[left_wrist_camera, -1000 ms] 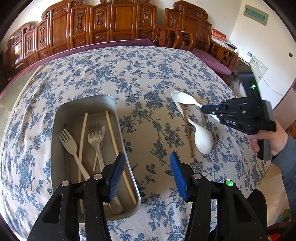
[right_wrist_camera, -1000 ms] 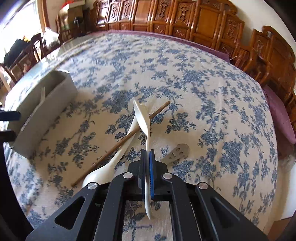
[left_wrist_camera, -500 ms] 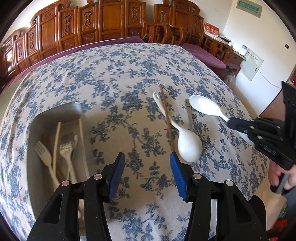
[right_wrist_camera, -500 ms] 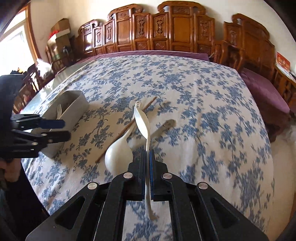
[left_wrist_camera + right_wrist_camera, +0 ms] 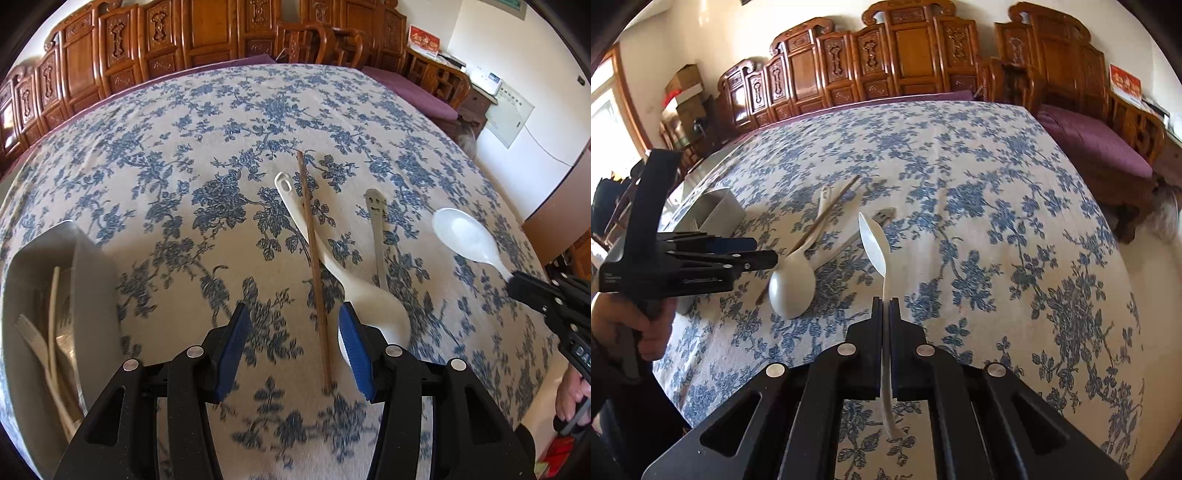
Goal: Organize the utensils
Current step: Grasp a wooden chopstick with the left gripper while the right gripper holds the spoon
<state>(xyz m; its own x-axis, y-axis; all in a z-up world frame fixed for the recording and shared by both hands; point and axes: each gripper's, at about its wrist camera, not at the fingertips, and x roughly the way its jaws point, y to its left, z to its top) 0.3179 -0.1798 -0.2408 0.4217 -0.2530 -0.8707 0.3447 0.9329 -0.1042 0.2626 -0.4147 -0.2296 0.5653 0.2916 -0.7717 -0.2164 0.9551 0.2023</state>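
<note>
My right gripper (image 5: 885,301) is shut on the handle of a white spoon (image 5: 873,242), held in the air above the table; the spoon (image 5: 463,240) also shows at the right of the left wrist view. My left gripper (image 5: 291,328) is open and empty, low over a brown chopstick (image 5: 314,266) that lies between its fingers. A large white spoon (image 5: 373,306) lies under the chopstick, its bowl beside my right fingertip (image 5: 352,339). A grey utensil with a smiley face (image 5: 376,229) lies to the right. The grey tray (image 5: 92,280) at the left holds forks and chopsticks.
The table has a blue floral cloth (image 5: 221,129). Carved wooden chairs (image 5: 184,40) line its far side, with a purple cushioned bench (image 5: 1100,147) at the right. The tray (image 5: 720,214) shows behind my left gripper (image 5: 764,258) in the right wrist view.
My left gripper moved right, from over the tray to over the chopstick and large spoon. My right gripper lifted the white spoon off the pile and drew back to the right.
</note>
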